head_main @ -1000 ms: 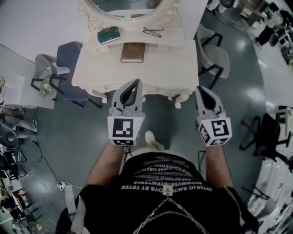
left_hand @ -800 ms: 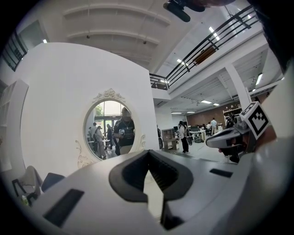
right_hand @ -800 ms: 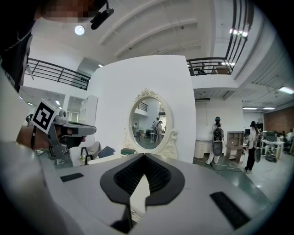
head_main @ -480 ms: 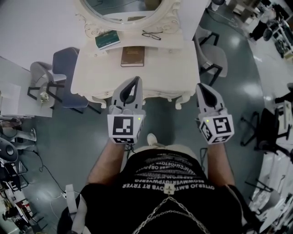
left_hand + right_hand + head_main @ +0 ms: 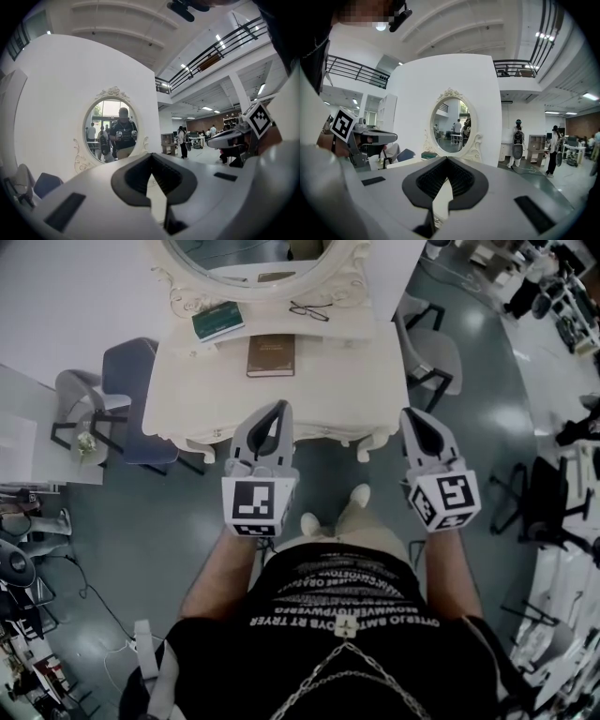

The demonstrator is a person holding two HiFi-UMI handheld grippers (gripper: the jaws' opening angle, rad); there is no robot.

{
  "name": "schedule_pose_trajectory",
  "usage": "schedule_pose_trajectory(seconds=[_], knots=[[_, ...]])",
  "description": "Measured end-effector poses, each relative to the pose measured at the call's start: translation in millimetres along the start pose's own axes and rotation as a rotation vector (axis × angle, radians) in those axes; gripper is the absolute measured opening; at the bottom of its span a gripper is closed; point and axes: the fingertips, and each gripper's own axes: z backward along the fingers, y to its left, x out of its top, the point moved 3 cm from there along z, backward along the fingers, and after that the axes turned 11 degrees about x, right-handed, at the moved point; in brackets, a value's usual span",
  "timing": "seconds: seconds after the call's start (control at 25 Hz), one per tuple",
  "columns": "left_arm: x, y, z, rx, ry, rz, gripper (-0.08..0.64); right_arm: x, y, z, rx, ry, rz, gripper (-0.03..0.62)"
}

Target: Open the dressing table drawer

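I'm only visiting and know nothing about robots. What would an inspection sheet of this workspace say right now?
Surface: dressing table, pale top, mostly bare.
Job's things: drawer, nothing seen pulled out from the table's front; its face is hidden from above.
Clutter: brown book, green book and glasses near the mirror.
Grippers: left gripper and right gripper, both shut and empty, touching nothing.
Cables: one cable on the floor at the left.
Surroundings: blue chair left of the table, grey chair on its right; people in the hall beyond.
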Motion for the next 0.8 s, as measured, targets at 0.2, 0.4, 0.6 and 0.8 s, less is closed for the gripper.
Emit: schedule_pose_trajectory(seconds=[0.2, 0.4, 0.6, 0.8], knots=[[0, 10, 1, 0.02, 0.0, 0.007, 0.003, 4, 5, -13, 0.029, 0.003, -0.002, 0.002], [1, 21, -1, 0.045, -0.002, 0.017, 0.003, 10, 5, -28, 0.058, 0.004, 0.006, 0.002], [-10, 29, -9, 0.071, 0.032, 0.027, 0.005, 10, 0, -46, 0.086, 0.014, 0.004, 0.002], [-17, 28, -30, 0.08, 0.059, 0.019, 0.005, -4, -16, -62, 0.103, 0.032, -0.011, 0.002]])
